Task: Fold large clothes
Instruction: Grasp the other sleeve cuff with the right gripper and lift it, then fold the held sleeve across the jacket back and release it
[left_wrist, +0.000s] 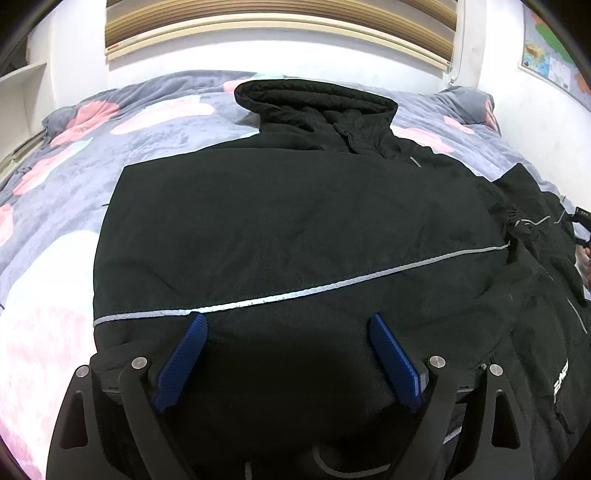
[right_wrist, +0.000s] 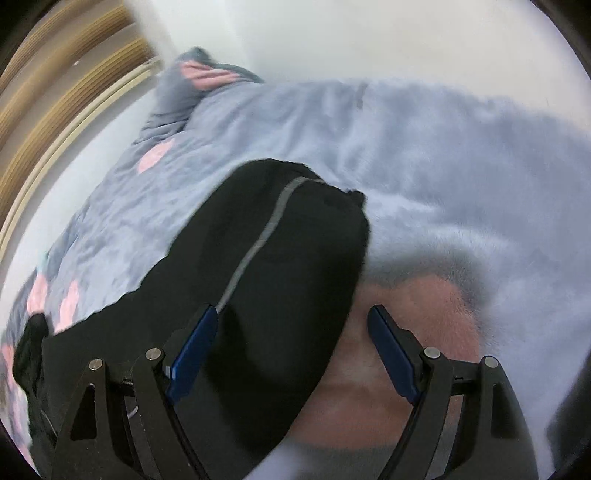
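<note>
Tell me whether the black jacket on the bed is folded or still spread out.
Partly folded. The black jacket has one side turned over its body, leaving a straight edge, while its hood and right sleeve still lie out on the blanket.

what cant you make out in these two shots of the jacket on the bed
- Jacket hem: left wrist view, hidden behind the left gripper and bottom edge.
- Sleeve cuff detail: right wrist view, motion blur.
- White lettering: cut off near the right edge.
- Wall map: too small.

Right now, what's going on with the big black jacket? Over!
Left gripper open above jacket, holding nothing. Right gripper open over a sleeve, not gripping. Jacket flat on blanket, hood at far end. Nothing in the way.
</note>
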